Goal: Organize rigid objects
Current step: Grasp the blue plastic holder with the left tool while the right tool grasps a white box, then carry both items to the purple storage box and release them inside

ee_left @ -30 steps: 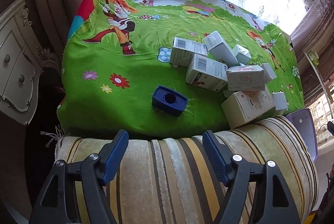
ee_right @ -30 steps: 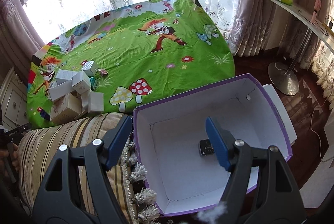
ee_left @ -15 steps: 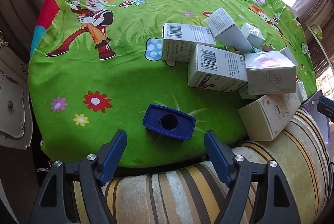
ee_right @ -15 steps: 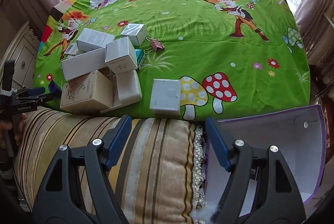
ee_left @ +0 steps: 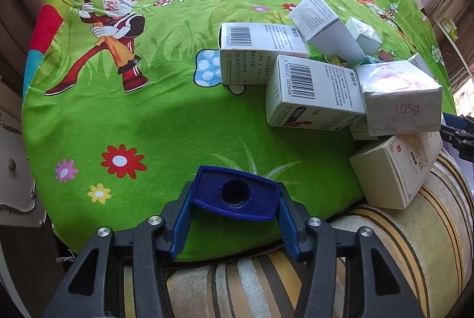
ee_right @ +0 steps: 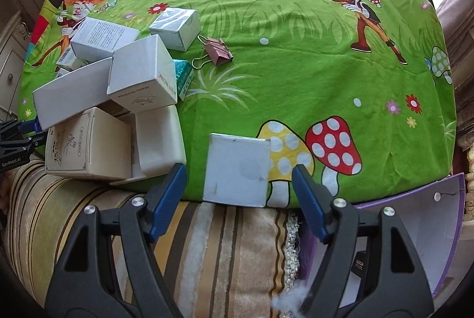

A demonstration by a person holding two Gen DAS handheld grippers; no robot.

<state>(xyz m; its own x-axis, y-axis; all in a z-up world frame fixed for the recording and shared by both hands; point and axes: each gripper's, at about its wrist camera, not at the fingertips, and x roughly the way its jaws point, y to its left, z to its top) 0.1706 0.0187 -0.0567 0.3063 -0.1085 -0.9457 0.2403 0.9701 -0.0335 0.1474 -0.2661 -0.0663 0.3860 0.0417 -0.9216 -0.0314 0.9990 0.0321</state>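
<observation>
A blue plastic cap (ee_left: 235, 193) with a round hole lies on the green cartoon cloth near the front edge. My left gripper (ee_left: 235, 199) is around it, fingers touching both ends; it looks shut on it. A pile of white cartons (ee_left: 314, 93) lies to its right, also in the right wrist view (ee_right: 118, 87). My right gripper (ee_right: 238, 178) is open, its fingers either side of a flat white box (ee_right: 237, 170) without touching it. A purple-edged white box (ee_right: 414, 229) stands at lower right.
A striped cushion (ee_right: 207, 244) runs along the table's front edge (ee_left: 385, 258). A pink binder clip (ee_right: 217, 53) lies mid-table. A small dark item (ee_right: 360, 263) lies inside the purple box. A white cabinet (ee_left: 11, 140) stands left.
My left gripper moved forward to the blue cap and closed around it. My right gripper swung left from over the purple box to the flat white box on the table.
</observation>
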